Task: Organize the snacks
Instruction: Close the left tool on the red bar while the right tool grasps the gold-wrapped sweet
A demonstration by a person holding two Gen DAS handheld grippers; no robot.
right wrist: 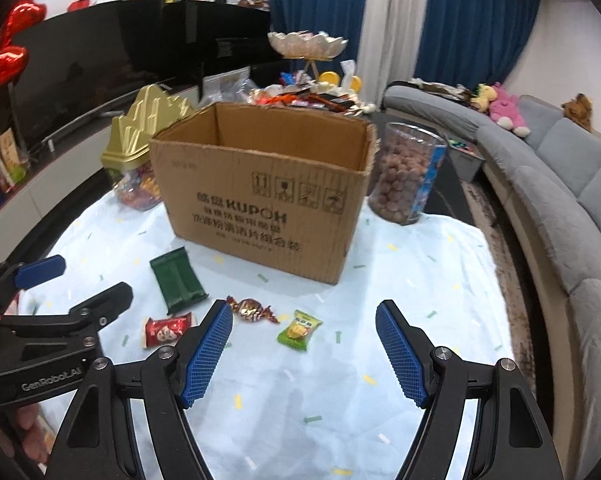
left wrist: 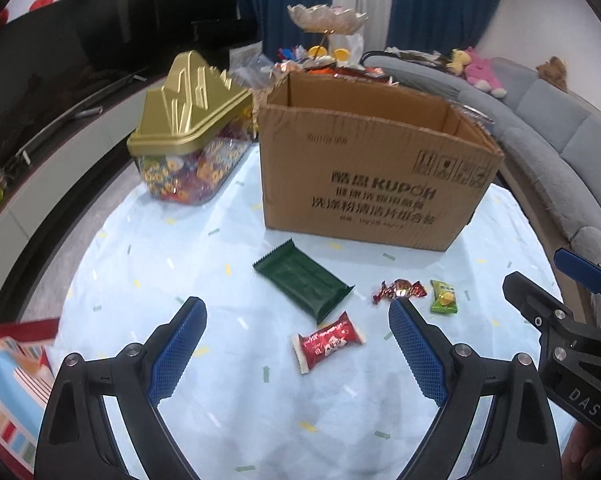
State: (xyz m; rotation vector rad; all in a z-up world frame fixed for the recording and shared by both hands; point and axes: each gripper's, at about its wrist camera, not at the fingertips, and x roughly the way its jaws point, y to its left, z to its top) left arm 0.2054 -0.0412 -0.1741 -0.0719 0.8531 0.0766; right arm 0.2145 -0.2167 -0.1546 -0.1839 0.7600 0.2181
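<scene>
An open brown cardboard box (right wrist: 260, 196) printed with dark lettering is seen on the pale blue confetti-patterned surface (right wrist: 420, 280). In front of it lie a dark green wrapped bar (right wrist: 177, 282), a red wrapped candy (right wrist: 166, 331), a brown-gold twist-wrapped sweet (right wrist: 252, 309) and a green-yellow sachet (right wrist: 299, 330). The right gripper (right wrist: 304, 314) is held with blue-padded fingers (right wrist: 208, 354) apart, nothing between them.
</scene>
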